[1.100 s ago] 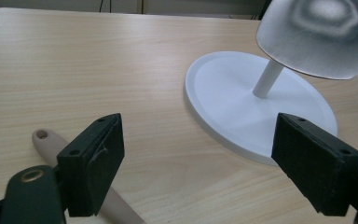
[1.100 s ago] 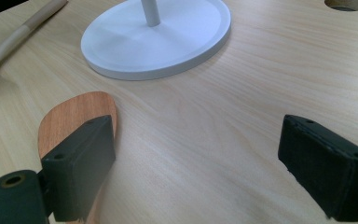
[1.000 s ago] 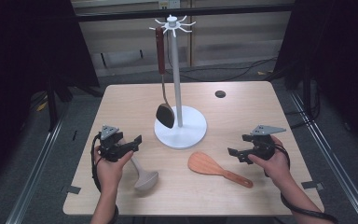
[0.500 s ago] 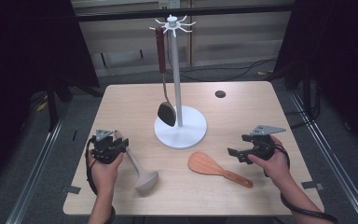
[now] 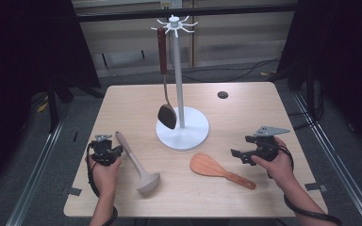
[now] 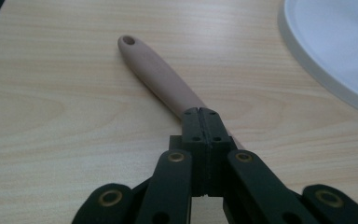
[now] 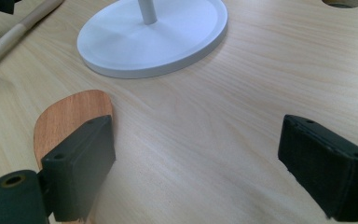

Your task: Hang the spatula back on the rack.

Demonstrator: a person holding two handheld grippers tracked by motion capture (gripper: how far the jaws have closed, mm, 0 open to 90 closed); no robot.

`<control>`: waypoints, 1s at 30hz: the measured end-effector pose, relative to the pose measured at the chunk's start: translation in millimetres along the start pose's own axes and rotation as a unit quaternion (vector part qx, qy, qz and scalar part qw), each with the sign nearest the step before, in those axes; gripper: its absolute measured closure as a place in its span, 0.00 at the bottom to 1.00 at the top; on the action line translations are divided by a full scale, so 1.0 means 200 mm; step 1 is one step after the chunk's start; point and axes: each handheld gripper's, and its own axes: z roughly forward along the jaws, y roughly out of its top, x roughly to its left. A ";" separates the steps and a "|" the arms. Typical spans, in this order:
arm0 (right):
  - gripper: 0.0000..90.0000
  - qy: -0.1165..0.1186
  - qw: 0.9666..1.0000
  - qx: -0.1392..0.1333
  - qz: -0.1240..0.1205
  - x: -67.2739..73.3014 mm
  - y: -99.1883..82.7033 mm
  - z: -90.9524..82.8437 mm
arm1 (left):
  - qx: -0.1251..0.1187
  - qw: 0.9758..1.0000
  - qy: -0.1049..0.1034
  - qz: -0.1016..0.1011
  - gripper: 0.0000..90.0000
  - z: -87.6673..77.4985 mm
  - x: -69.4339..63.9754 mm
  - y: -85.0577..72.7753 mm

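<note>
Left tongs (image 6: 200,122) have just closed, jaws meeting over the ladle handle (image 6: 161,79), which runs on ahead along the desk (image 6: 51,116). Whether they pinch it I cannot tell. Left hand (image 5: 104,170) low, level; right tongs (image 7: 196,163) wide open, empty.

A white utensil stand (image 5: 182,127) rises at frame centre, a dark spatula (image 5: 166,113) hanging from it; an orange-brown wooden rice paddle (image 5: 217,169) lies lower right.

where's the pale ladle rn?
High view: the pale ladle lies front-left on the table, beside the left gripper, left of the white stand base.
</note>
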 end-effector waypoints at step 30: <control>0.11 -0.032 0.999 -0.006 0.011 -0.04 -0.07 -0.14 | 0.026 0.998 0.001 -0.052 1.00 0.17 0.09 0.05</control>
